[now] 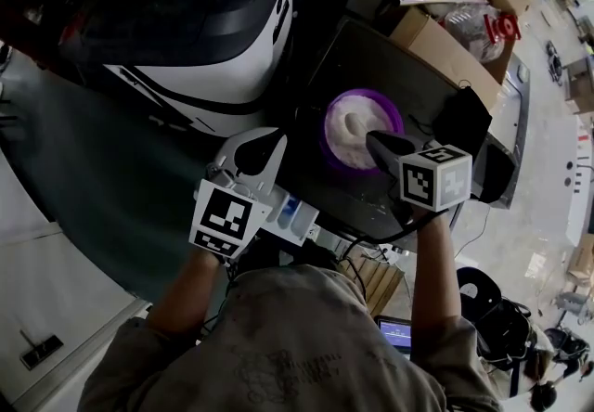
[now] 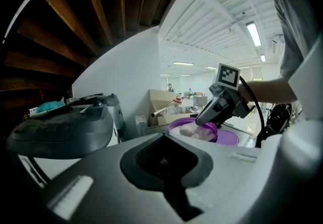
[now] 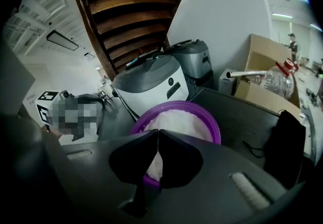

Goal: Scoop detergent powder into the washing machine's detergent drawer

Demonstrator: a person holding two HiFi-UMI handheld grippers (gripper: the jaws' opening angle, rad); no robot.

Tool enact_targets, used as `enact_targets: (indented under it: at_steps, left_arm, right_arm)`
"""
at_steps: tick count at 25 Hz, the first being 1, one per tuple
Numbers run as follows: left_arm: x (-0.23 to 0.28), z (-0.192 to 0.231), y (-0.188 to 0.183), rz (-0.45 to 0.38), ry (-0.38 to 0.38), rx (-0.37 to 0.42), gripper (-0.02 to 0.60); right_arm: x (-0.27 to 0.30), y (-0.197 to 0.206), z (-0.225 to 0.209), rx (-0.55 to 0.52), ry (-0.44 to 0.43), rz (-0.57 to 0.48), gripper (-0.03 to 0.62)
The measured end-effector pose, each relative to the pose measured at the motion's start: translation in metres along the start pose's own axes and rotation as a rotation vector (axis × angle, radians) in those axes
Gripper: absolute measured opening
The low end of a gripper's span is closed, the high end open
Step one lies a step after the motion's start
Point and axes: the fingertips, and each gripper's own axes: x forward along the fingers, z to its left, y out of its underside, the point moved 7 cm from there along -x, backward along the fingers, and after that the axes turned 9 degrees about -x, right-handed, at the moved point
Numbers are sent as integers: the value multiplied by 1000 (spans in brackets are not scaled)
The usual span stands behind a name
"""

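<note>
I am holding the right gripper (image 1: 379,146) clenched, its tips dipping into the detergent powder (image 1: 351,127) in the purple bowl (image 1: 327,139). It seems to be grasping a clear scoop (image 2: 203,130), though the dim view is leaving me unsure. The bowl is sitting on a dark surface (image 1: 371,57) at 3 o'clock of my left gripper (image 1: 252,152), whose jaws are pressing together on nothing. The detergent drawer (image 1: 295,215) is lying at 7 o'clock of the bowl, just beside the left gripper.
</note>
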Motion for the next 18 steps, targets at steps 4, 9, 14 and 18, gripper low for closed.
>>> enact_targets:
  at_steps: [4,9,14,18]
  left_arm:
    - [-2,-3,-2,-3,3,6,0]
    - [-6,-6,-2,-2,5,10,0]
    - [-9,-7,1,1,4,11,0]
    - [-12,-8,2,1,-1,12,0]
  right_arm:
    - [-6,2,1,-50,51,22,35]
    - [-8,4,6,-135,121,60,35]
    - [-8,8,8,-104,105,44,35]
    - [-12,8,8,7,26,-40,35]
